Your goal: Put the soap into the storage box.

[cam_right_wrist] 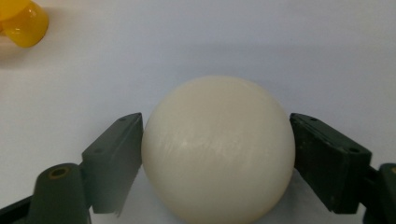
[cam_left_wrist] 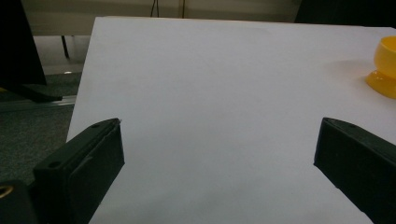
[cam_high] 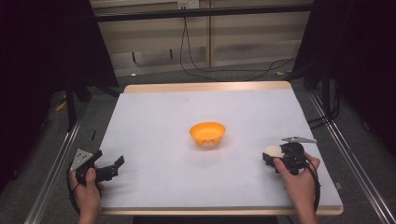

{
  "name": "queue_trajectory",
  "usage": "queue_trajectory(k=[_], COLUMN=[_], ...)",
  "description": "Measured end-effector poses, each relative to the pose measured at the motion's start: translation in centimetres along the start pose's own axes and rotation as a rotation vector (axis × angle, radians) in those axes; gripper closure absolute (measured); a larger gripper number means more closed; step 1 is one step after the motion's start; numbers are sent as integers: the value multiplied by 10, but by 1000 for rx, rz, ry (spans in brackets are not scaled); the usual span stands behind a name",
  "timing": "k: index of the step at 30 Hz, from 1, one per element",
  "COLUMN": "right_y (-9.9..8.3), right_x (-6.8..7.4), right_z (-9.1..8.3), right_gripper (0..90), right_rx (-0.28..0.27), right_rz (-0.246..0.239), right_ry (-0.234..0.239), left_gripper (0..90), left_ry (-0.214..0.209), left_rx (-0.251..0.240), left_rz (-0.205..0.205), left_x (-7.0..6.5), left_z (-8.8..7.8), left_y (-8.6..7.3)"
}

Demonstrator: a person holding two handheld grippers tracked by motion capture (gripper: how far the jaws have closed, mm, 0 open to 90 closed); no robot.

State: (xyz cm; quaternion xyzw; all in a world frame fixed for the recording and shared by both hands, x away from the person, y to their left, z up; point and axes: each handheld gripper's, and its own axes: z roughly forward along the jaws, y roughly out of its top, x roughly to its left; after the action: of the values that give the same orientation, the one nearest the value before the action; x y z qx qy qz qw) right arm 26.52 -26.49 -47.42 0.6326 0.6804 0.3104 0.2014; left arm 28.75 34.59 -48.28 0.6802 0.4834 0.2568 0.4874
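Right gripper (cam_right_wrist: pixel 217 154) pinching the ball (cam_right_wrist: pixel 218 148)!
Ball sits at the table's (cam_high: pixel 187 107) near right (both pads on it); the orange bowl (cam_high: pixel 207 133) stands well apart at centre, open mat between. Left gripper (cam_left_wrist: pixel 219 158) spread wide, holding nothing.

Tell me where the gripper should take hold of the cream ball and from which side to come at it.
Grip the cream ball across its widest middle, one pad on each side, coming in low and level along the table. It is round and smooth, so a grip off the middle would likely squeeze it out. The right gripper is already shut on it this way.
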Motion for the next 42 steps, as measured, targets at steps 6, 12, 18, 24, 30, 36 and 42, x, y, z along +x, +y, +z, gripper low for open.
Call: queue_trajectory(k=[6,12,18,24,30,36,42], right_y=[0,0,1,4,9,15,21], right_x=[1,1,2,5,10,18,25], right_z=[3,3,2,1,1,-1,-2], right_gripper=[236,239,240,241,241,240,241], right_rx=[1,6,14,24,9,-12,-12], right_rz=[6,-14,-23,-24,-25,-31,-35], right_ry=[-1,7,17,18,24,32,39], left_gripper=[14,14,14,14,14,15,15], left_ry=[-4,-1,2,-3,-2,-4,-9], left_rx=[0,1,-1,-3,-2,-5,-5], left_rz=[-7,2,-4,-7,-5,-9,-13], left_x=[0,0,0,0,0,0,0], left_z=[0,0,0,0,0,0,0], left_y=[0,0,0,0,0,0,0])
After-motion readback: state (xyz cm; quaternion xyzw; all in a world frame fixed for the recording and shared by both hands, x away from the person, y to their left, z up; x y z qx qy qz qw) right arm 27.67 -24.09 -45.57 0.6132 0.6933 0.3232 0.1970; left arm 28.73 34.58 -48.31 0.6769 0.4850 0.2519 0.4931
